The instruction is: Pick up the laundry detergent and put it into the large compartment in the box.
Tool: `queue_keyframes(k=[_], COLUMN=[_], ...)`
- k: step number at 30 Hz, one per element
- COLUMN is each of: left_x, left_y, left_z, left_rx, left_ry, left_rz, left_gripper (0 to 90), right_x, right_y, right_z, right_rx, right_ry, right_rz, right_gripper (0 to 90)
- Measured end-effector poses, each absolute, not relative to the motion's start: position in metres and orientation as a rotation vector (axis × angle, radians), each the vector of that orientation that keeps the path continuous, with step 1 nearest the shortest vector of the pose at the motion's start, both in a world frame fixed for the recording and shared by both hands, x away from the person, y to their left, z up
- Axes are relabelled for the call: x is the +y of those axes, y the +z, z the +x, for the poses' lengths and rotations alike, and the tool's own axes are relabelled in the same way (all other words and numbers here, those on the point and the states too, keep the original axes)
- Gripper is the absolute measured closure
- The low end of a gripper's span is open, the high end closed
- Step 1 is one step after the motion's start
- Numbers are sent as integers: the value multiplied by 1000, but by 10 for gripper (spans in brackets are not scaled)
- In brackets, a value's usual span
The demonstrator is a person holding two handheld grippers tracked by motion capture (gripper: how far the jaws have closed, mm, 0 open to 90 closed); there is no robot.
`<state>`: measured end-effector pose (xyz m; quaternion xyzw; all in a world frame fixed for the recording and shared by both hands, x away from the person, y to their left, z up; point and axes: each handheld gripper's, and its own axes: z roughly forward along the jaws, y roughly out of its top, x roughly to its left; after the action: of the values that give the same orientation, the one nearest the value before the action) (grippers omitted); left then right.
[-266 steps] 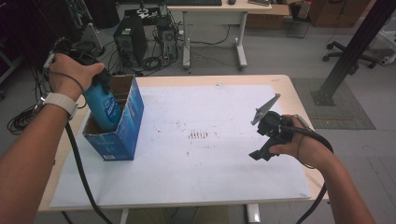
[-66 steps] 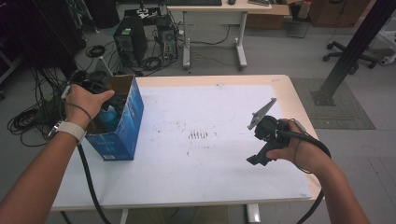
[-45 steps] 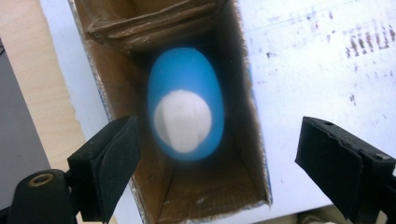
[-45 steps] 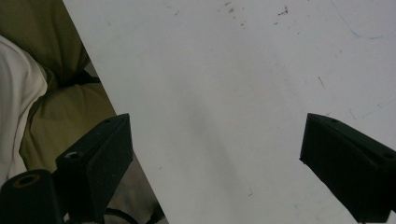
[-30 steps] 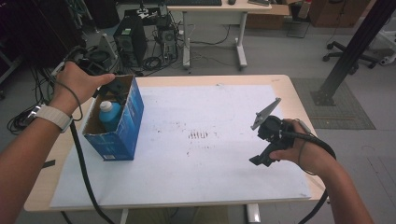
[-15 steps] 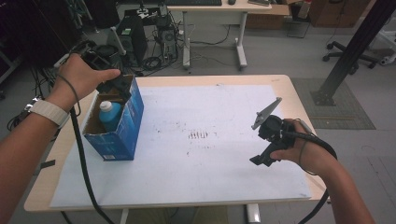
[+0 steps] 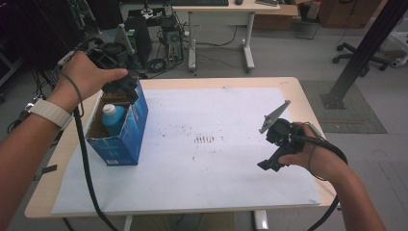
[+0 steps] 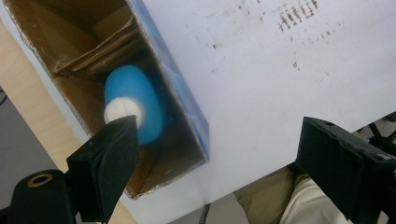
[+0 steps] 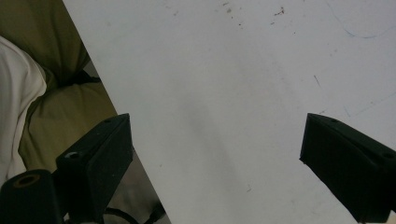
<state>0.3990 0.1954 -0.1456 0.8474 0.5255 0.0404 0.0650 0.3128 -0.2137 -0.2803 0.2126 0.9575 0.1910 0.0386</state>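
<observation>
A blue bottle [image 7: 113, 119] with a white cap stands inside an open blue cardboard box [image 7: 126, 139] at the table's left side. The left gripper view looks down on the same bottle [image 8: 135, 109], deep in the box [image 8: 187, 116]. My left gripper [image 7: 126, 92] hangs above the box's far end, open, nothing between its jaws. The left gripper [image 8: 217, 172] shows both jaws wide apart, clear of the bottle. My right gripper [image 7: 268, 166] hovers low over the white sheet at the right, open and empty. The right gripper [image 9: 215, 163] has bare paper between its jaws.
A large white paper sheet [image 7: 207, 168] with dark smudges covers the wooden table [image 7: 308, 96]. A black cable [image 7: 84, 163] trails from the left gripper past the box. Desks, computers and an office chair stand on the floor beyond the table.
My left hand has risen out of the box and drawn toward its far end, leaving the bottle standing inside. The right hand has stayed put.
</observation>
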Motion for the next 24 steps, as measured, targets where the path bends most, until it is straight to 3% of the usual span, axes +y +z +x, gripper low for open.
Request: queue_keyframes(k=[24], left_x=[175], left_y=[-141], left_z=[397], left_rx=[1303], left_ry=[58], left_rz=[2717], left_gripper=[133], right_x=[-217], right_y=[-281], right_z=[312], right_rx=[2931], right_ry=[594], right_rz=[664], right_gripper=[95])
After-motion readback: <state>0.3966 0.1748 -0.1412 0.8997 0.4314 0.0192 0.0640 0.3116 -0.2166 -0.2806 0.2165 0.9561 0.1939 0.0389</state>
